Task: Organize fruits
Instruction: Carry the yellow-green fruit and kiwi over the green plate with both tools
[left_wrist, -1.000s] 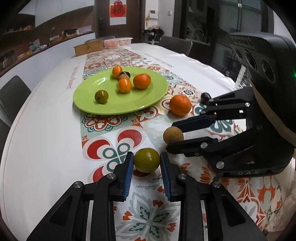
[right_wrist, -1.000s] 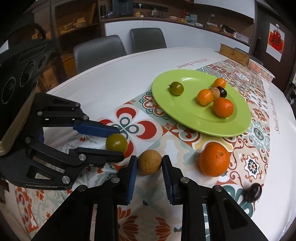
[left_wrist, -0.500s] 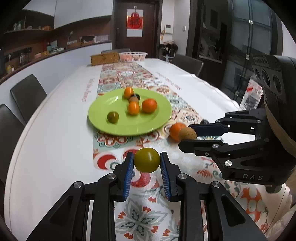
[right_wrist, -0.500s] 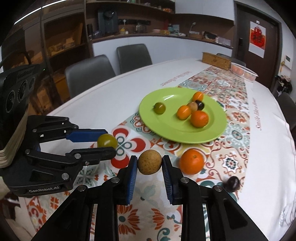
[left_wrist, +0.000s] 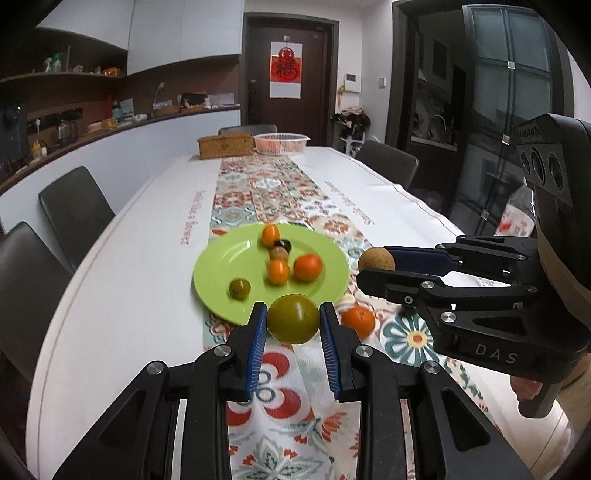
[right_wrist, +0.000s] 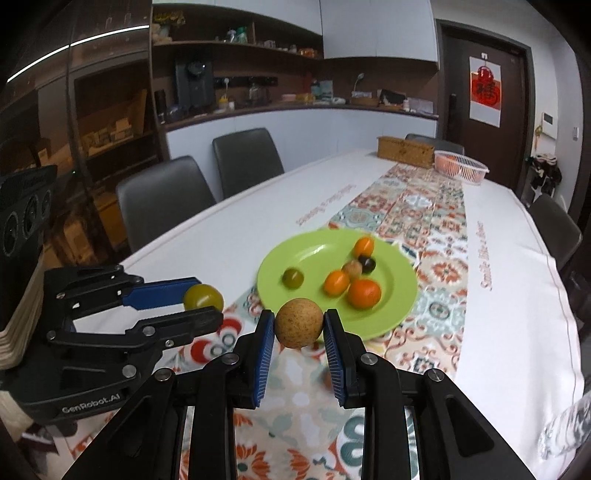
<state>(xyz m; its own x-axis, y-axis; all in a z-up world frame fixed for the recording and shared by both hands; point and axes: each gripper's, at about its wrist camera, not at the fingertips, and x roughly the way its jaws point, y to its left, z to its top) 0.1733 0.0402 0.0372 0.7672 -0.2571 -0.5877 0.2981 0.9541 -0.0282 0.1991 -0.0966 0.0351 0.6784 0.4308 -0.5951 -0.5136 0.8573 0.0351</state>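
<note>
My left gripper (left_wrist: 293, 325) is shut on a green tomato (left_wrist: 293, 318) and holds it in the air short of the green plate (left_wrist: 218, 266). My right gripper (right_wrist: 299, 325) is shut on a round brown fruit (right_wrist: 299, 322), also lifted, just before the plate (right_wrist: 399, 291). The plate holds several small fruits, among them an orange one (left_wrist: 307, 267) and a small green one (left_wrist: 239, 288). One orange (left_wrist: 357, 320) lies on the patterned runner beside the plate. Each gripper shows in the other's view: the right gripper (left_wrist: 376, 266), the left gripper (right_wrist: 205, 306).
A long white table (left_wrist: 129, 288) with a patterned runner (left_wrist: 266, 192). A wicker box (left_wrist: 225, 146) and a white basket of fruit (left_wrist: 281, 143) stand at the far end. Grey chairs (left_wrist: 74, 206) line both sides.
Both grippers have risen off the table with their fruits and moved toward the plate. The views have tilted up toward the far end of the room.
</note>
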